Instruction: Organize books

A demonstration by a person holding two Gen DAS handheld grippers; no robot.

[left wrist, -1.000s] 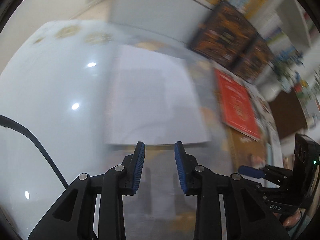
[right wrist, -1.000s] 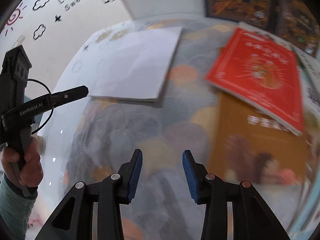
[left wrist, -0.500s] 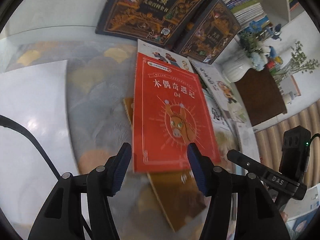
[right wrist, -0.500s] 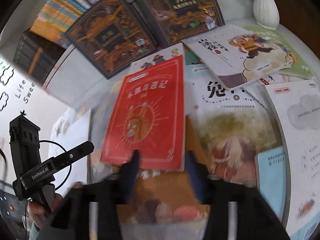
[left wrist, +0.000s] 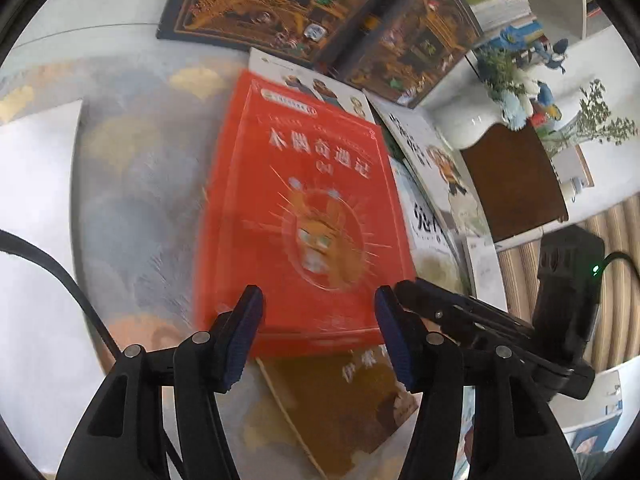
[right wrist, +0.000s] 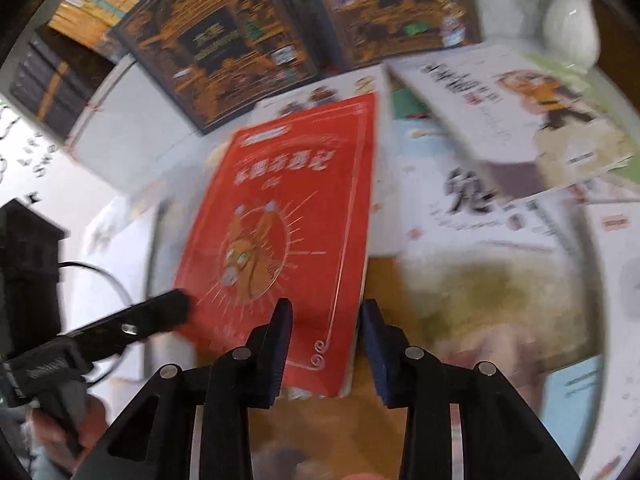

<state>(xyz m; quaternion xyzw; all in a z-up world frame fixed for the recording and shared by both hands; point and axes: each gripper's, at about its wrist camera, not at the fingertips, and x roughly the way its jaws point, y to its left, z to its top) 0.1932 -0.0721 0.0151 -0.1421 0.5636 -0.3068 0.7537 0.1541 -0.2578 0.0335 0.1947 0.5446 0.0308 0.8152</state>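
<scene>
A red book [left wrist: 312,208] with a donkey emblem lies flat on top of a brown book [left wrist: 352,408] on the table. My left gripper [left wrist: 316,320] hangs open over the red book's near edge, its blue pads spread wide and touching nothing. My right gripper [right wrist: 326,328] is open too, jaws narrower, straddling the red book's [right wrist: 280,232] near right corner; one finger is over the cover, the other over the brown book [right wrist: 360,420]. Each gripper shows in the other's view: the right gripper [left wrist: 420,296] at the book's right corner, the left gripper [right wrist: 176,304] at its left.
Two dark ornate books [left wrist: 280,0] lean at the back. White picture books [right wrist: 520,120] overlap to the right of the red one. A white vase [left wrist: 472,128] with flowers and a brown board [left wrist: 516,184] stand far right. A white sheet [left wrist: 36,200] lies left.
Both grippers swung from the white sheet on the left over to the red book and closed in on its near edge. The left jaws spread wider.
</scene>
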